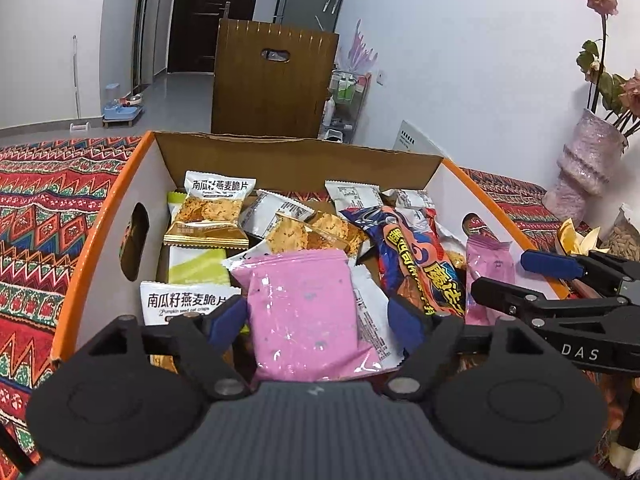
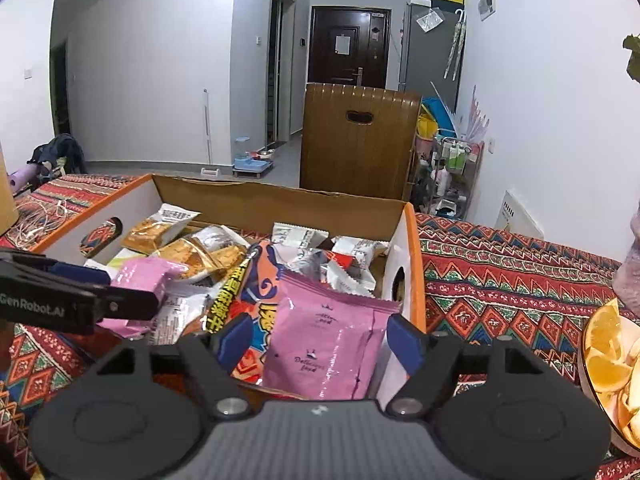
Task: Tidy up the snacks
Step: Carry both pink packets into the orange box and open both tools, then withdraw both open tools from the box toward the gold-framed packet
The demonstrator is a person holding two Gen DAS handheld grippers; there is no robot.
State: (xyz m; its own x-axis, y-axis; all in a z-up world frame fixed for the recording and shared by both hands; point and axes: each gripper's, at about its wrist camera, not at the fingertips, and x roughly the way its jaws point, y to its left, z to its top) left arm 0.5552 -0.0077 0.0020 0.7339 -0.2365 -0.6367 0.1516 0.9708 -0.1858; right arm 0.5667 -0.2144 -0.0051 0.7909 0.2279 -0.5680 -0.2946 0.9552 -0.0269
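While both claws gape, pink packet (image 1: 302, 312) between left claw (image 1: 320, 320) fingers, seemingly unpinched.

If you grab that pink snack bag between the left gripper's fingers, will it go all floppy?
Probably a bit floppy: the pink packet looks like thin plastic film, puffy and creased. Its glossy surface may slip against the left gripper. It likely feels light for its size.

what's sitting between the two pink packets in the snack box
A long blue-and-orange snack bag lies between the left pink packet and the right pink packet; the left wrist view shows it best.
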